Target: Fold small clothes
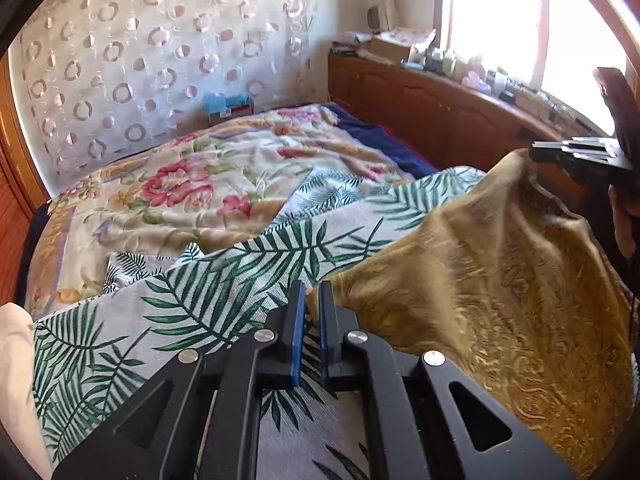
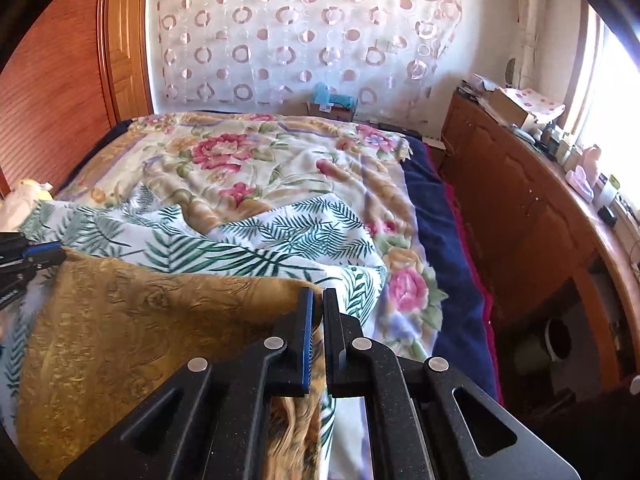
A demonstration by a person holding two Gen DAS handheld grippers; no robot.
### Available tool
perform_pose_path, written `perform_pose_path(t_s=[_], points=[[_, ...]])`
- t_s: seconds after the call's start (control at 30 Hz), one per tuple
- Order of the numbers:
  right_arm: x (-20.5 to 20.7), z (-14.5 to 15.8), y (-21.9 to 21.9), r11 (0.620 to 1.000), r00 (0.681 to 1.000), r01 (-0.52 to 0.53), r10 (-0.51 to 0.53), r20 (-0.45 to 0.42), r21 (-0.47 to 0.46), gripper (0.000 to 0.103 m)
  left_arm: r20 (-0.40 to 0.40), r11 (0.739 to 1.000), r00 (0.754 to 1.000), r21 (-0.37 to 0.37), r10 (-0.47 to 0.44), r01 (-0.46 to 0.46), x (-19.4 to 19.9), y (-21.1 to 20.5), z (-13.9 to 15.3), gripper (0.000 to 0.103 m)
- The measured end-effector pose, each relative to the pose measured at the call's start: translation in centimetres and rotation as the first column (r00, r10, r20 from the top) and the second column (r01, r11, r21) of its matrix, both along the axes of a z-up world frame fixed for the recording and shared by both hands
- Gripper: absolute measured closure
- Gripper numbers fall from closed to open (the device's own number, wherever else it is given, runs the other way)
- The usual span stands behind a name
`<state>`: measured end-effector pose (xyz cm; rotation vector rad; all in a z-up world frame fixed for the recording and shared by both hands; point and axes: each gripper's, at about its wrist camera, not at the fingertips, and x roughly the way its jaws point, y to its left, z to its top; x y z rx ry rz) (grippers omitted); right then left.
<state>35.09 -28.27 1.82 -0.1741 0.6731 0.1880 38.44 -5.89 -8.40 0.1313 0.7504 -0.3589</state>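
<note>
A gold, swirl-patterned cloth (image 1: 480, 280) (image 2: 140, 320) hangs stretched between my two grippers above the bed. My left gripper (image 1: 313, 292) is shut on one upper corner of it, and the right wrist view shows that gripper (image 2: 40, 254) at the cloth's left corner. The right gripper (image 2: 318, 294) pinches the other corner, with gold fabric showing between its narrow jaws. From the left wrist view this gripper (image 1: 560, 150) holds its corner raised at the far right, a hand (image 1: 624, 220) behind it. The cloth's lower part is hidden below the grippers.
Under the gold cloth lies a white palm-leaf print fabric (image 1: 240, 264) (image 2: 240, 240) on a floral blanket (image 1: 180, 184) (image 2: 240, 160) over a blue sheet (image 2: 440, 240). A wooden cabinet (image 2: 520, 200) with clutter on top runs along the bed's right side. A dotted curtain (image 2: 300, 40) hangs behind.
</note>
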Motion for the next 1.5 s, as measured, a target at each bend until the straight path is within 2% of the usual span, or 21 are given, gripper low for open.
perform_pose_path(t_s=[0.03,0.1,0.17,0.27,0.47,0.67,0.77,0.93,1.0,1.23,1.5], points=[[-1.1,0.4,-0.2,1.000,1.000,-0.009,0.008,0.012,0.004,0.084,0.015,1.000,1.000,-0.004,-0.010,0.010,-0.7,0.1,0.6,0.095],[-3.6,0.9,-0.4,0.999,0.999,-0.032,0.032,0.034,0.019,0.059,0.034,0.999,0.999,-0.012,-0.031,0.031,-1.5,0.3,1.3,0.079],[-6.1,1.0,-0.8,0.998,0.998,-0.043,0.042,0.042,0.038,0.051,0.051,0.998,0.997,-0.030,-0.056,0.058,-3.1,0.5,2.2,0.048],[-10.4,0.4,-1.4,0.997,0.998,-0.044,0.041,0.036,0.058,0.050,0.053,0.995,0.995,-0.060,-0.083,0.086,-5.7,0.7,3.0,0.025],[-17.3,-2.1,-2.6,0.998,1.000,-0.026,0.026,-0.010,0.055,0.047,0.032,0.993,0.996,-0.073,-0.086,0.088,-10.1,0.5,2.9,0.025],[-21.0,-4.0,-2.6,0.997,0.998,-0.011,0.016,-0.055,0.077,0.048,0.012,0.992,0.995,-0.073,-0.100,0.100,-14.4,-0.3,2.0,0.025],[-21.5,-5.3,-2.7,0.997,0.996,0.002,0.005,-0.092,0.076,0.065,0.006,0.992,0.995,-0.080,-0.099,0.099,-16.0,-0.4,1.5,0.025],[-20.7,-5.8,-2.5,0.999,0.992,0.017,-0.010,-0.128,0.051,0.079,-0.017,0.990,0.995,-0.100,-0.096,0.094,-18.0,-0.8,0.6,0.025],[-20.6,-5.6,-2.7,0.997,0.991,0.013,-0.003,-0.133,0.070,0.095,-0.023,0.990,0.995,-0.103,-0.098,0.095,-18.6,-0.8,0.2,0.025],[-23.4,-3.5,-3.1,0.996,0.999,0.037,-0.034,-0.040,0.075,0.098,-0.055,0.989,0.993,-0.112,-0.105,0.099,-20.2,-1.1,-0.8,0.025],[-23.6,-5.0,-3.1,0.996,0.994,0.079,-0.074,-0.076,0.053,0.097,-0.090,0.983,0.986,-0.135,-0.138,0.125,-22.2,-1.7,-1.7,0.025]])
